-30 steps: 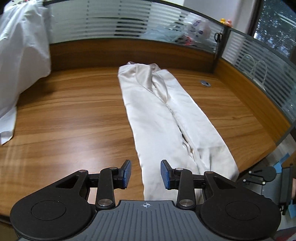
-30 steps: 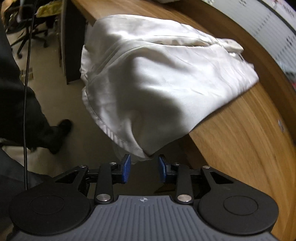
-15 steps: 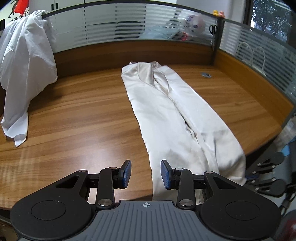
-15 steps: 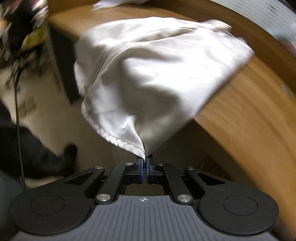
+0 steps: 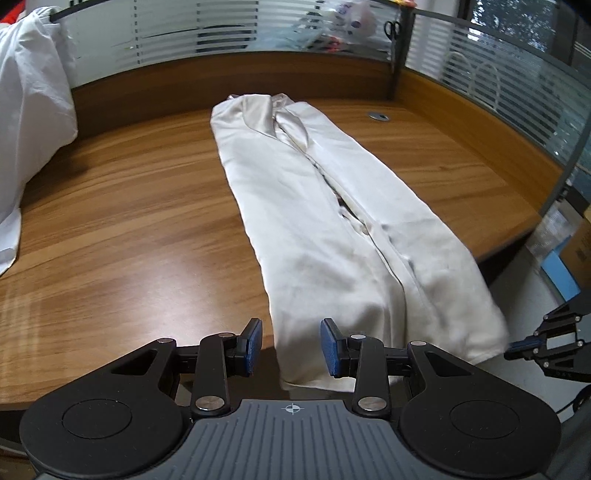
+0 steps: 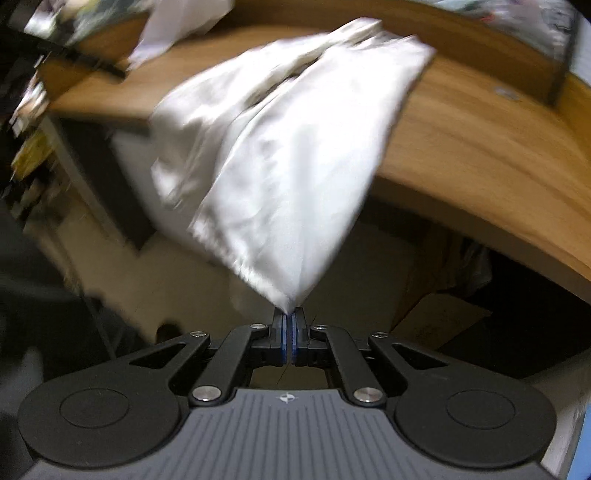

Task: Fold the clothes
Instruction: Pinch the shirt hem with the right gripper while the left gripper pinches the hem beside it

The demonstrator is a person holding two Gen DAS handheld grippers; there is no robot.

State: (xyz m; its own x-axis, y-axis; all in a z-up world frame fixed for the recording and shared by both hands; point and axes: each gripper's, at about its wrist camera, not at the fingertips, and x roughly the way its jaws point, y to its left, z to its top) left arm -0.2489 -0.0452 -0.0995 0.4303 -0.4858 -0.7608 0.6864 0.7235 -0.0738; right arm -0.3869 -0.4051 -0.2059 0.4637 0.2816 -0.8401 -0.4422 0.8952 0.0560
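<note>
**While Pinching One Hem Corner, Catch the Other Squarely**

While holding the right gripper (image 6: 288, 338) clamped flat on the right hem corner of the cream garment (image 6: 291, 177), just off the near edge of the desk (image 6: 480, 155), avoid any hard tug. Judging by the taut fan of cloth rising from the pads, enough tension there already.

Bring the left gripper (image 5: 291, 345), spread wide with a blue pad on either side of the left hem corner, a touch forward and down onto the drooping hem. Bite deep enough to trap every layer, not only the top one. Probably slippery, satin-like stuff, so favour a full pad's depth over a fingertip nip. Close only once centred on the corner and clear of the desk edge.

Likely sound after that: lift both corners level, at matching height, to stop the cloth skewing.

Look further along the garment, lying on the wood as a long narrow strip, folded in from both sides to a middle seam and gaping slightly about halfway up. Move the hem gently to avoid opening that gap wider. Aim for the collar (image 5: 273, 110) at the far end, near the back wall of the desk, and lay the hem square to it.

Steer clear of the white shirt (image 5: 29, 110) draped over the glass screen (image 5: 221, 29) at far left, well apart from the strip, and of the metal cable port (image 5: 378, 116) at far right.
</note>
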